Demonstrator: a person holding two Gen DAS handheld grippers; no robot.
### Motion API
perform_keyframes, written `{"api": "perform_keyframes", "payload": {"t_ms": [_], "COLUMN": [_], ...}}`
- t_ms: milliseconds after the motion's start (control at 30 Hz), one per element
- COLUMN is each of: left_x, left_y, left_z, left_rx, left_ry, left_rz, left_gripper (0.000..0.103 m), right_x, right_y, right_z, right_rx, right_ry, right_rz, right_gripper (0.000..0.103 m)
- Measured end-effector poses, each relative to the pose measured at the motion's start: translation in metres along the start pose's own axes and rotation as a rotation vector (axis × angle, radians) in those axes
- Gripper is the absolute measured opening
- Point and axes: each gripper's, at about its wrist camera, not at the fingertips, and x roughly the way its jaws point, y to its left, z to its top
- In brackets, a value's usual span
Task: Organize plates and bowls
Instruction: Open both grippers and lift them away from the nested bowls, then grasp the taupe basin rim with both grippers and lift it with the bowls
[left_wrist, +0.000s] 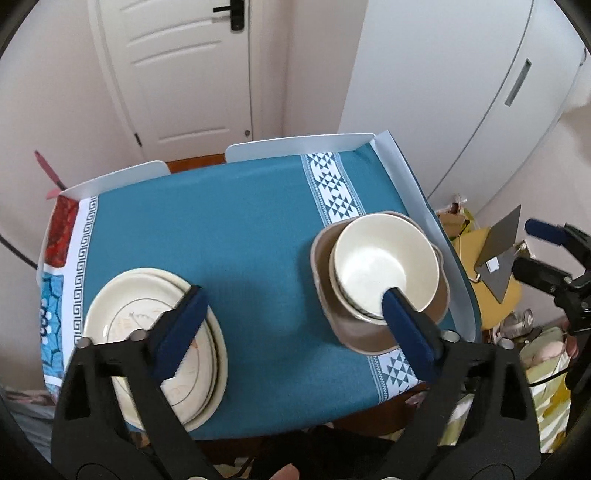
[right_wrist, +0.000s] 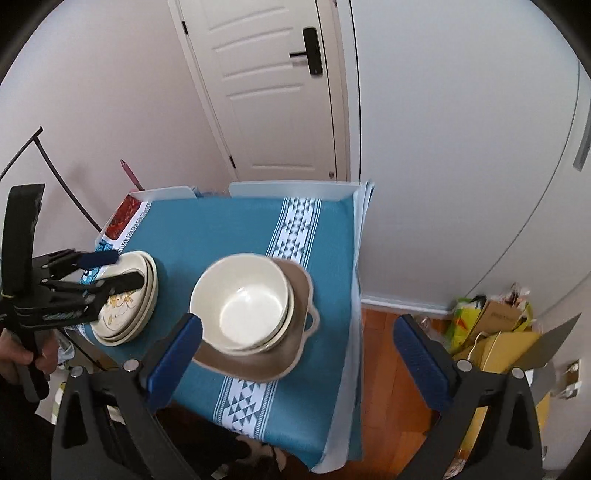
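Note:
A stack of cream plates (left_wrist: 147, 325) lies at the table's near left; it also shows in the right wrist view (right_wrist: 125, 302). Cream bowls (left_wrist: 384, 266) are nested inside a brown dish with handles (left_wrist: 362, 336) at the near right; the bowls (right_wrist: 243, 299) and the brown dish (right_wrist: 295, 332) also show in the right wrist view. My left gripper (left_wrist: 295, 306) is open and empty, held above the table between the two stacks. My right gripper (right_wrist: 299, 332) is open and empty, above the table's right edge by the bowls.
A teal patterned tablecloth (left_wrist: 236, 229) covers the small table. White raised edging (left_wrist: 303, 142) runs along the far and right sides. A white door (left_wrist: 177, 66) stands behind. Bags and boxes (right_wrist: 495, 328) sit on the wooden floor to the right.

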Motion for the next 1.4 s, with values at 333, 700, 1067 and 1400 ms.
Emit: {"api": "perform_keyframes", "payload": {"t_ms": [333, 700, 1067, 1400], "left_x": [0.043, 0.114, 0.14, 0.141], "left_y": [-0.006, -0.021, -0.047, -0.051], "left_z": [-0.01, -0.016, -0.028, -0.017], "left_rx": [0.154, 0.179, 0.226, 0.251], "left_ry": [0.195, 0.377, 0.346, 0.26], "left_rz": [-0.052, -0.103, -0.145, -0.059], "left_gripper": [0.096, 0.076, 0.018, 0.018], "right_x": [0.048, 0.119, 0.158, 0.153], "right_y": [0.015, 0.008, 0.004, 0.009], "right_z": [-0.01, -0.02, -0.031, -0.033], "right_rx": [-0.082, -0.161, -0.151, -0.142], "right_ry": [0.216, 0.427, 0.455, 0.363], "right_rz": [-0.103, -0.133, 0.01, 0.016], "right_gripper": [0.103, 0.071, 0.016, 0.016]}}
